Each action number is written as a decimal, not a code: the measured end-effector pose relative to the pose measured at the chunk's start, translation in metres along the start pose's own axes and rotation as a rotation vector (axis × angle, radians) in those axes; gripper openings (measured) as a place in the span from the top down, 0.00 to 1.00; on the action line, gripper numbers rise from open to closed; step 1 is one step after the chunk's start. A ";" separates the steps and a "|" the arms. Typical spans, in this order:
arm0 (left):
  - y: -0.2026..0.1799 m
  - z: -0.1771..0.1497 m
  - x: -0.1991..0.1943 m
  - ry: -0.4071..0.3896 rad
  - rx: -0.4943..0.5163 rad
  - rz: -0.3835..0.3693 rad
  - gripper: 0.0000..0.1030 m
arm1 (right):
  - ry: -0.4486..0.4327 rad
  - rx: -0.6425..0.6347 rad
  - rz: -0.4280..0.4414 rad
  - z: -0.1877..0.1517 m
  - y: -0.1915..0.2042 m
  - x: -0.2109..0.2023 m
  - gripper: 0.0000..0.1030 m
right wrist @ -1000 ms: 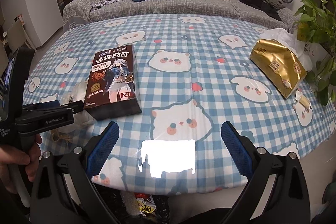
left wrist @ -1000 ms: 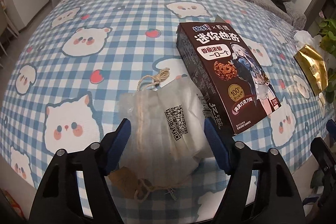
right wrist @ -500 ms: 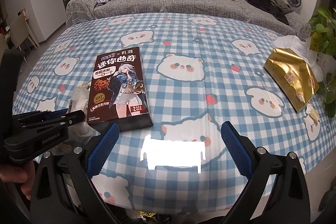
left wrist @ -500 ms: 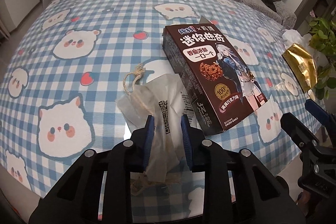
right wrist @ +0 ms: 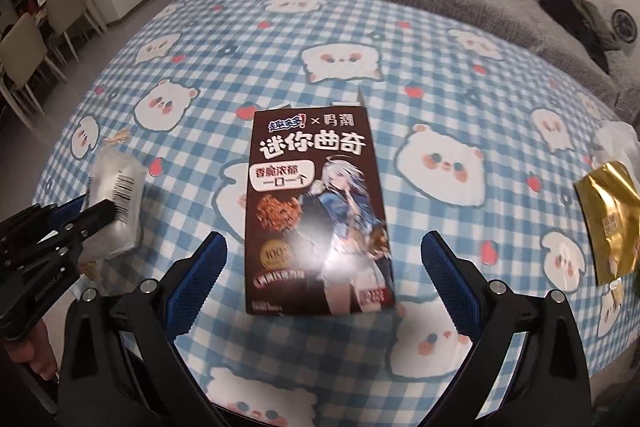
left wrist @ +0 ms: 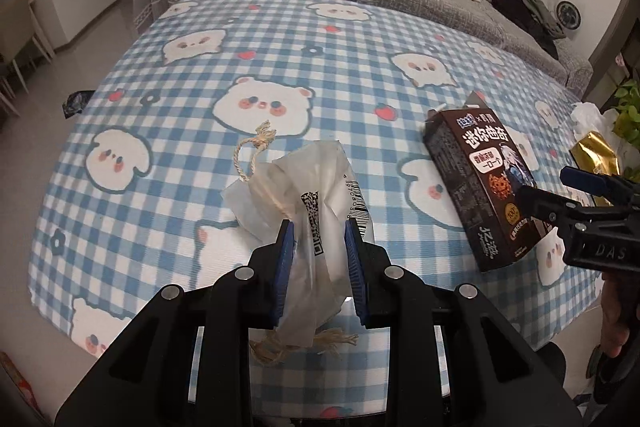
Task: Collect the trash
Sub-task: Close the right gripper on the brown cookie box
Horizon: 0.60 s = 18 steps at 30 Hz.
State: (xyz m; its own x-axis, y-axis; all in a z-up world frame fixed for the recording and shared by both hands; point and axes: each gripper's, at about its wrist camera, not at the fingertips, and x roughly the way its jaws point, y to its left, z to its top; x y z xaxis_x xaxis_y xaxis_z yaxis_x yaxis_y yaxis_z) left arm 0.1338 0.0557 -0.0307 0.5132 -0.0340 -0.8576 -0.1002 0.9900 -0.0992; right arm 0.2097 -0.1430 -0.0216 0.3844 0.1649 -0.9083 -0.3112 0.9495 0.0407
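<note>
Compared with one second ago, we see the left gripper (left wrist: 318,247) no longer spread wide around the plastic bag (left wrist: 316,195): its blue pads (left wrist: 285,267) now pinch the bag's middle, and the bag appears raised above the checked tablecloth (left wrist: 160,99), its twine cord (left wrist: 256,147) hanging at the far end. The right gripper (right wrist: 324,283) has shifted from bare cloth toward the left side of the table; the cookie box (right wrist: 316,211) now lies between its wide-spread fingers, untouched. We place the box flat near the table's near edge, just right of the bag. In the right wrist view the bag (right wrist: 118,203) sits at the table's left edge, clamped by the left gripper (right wrist: 86,211). A gold pouch (right wrist: 610,219) lies at the right edge, well apart from both grippers.
</note>
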 end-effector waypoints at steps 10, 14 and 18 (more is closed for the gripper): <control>0.012 0.009 -0.004 -0.008 0.006 0.009 0.75 | 0.099 -0.039 -0.036 0.021 0.019 0.026 0.09; 0.012 0.009 -0.003 -0.008 0.006 0.012 0.75 | 0.117 -0.045 -0.068 0.022 0.019 0.037 0.09; 0.012 0.006 -0.002 -0.005 0.009 0.010 0.75 | 0.130 -0.038 -0.072 0.022 0.013 0.044 0.09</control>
State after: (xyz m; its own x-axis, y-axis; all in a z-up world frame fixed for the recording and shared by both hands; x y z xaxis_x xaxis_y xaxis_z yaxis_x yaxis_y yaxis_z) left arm 0.1367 0.0682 -0.0275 0.5168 -0.0236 -0.8558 -0.0972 0.9915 -0.0860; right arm 0.2414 -0.1171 -0.0524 0.2923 0.0586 -0.9545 -0.3206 0.9464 -0.0400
